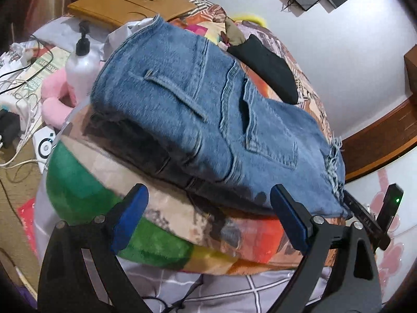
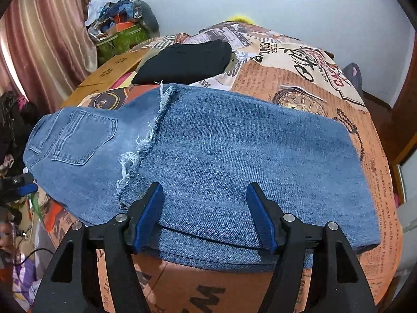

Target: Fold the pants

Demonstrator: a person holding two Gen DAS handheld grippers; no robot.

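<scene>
1. Blue pads of the right gripper [image 2: 206,216] stand apart just over the near edge of the jeans [image 2: 234,156]; denim lies beneath and between them, and no pad presses on it.
2. Ahead of that tool, the jeans lie folded on the printed bedspread [image 2: 312,78], with the legs laid over the seat part so that the frayed hems [image 2: 146,133] run up the cloth to the left of the left pad.
3. Further left of the hems, a back pocket [image 2: 83,138] faces up.
4. Spread wide, the left gripper [image 1: 208,211] has nothing between its pads, and it hangs just short of the jeans' [image 1: 187,104] near edge.
5. From that tool, the waistband end lies ahead and to the left, the frayed hems [image 1: 335,164] ahead of the right pad.
6. Beyond the jeans, a dark folded garment [image 2: 182,62] rests on the bedspread.
7. Left of the left gripper's view, a white pump bottle [image 1: 80,62] stands upright beside a pink soft toy [image 1: 54,99].
8. Behind the bottle lies a tan board [image 1: 130,5] with small holes.
</scene>
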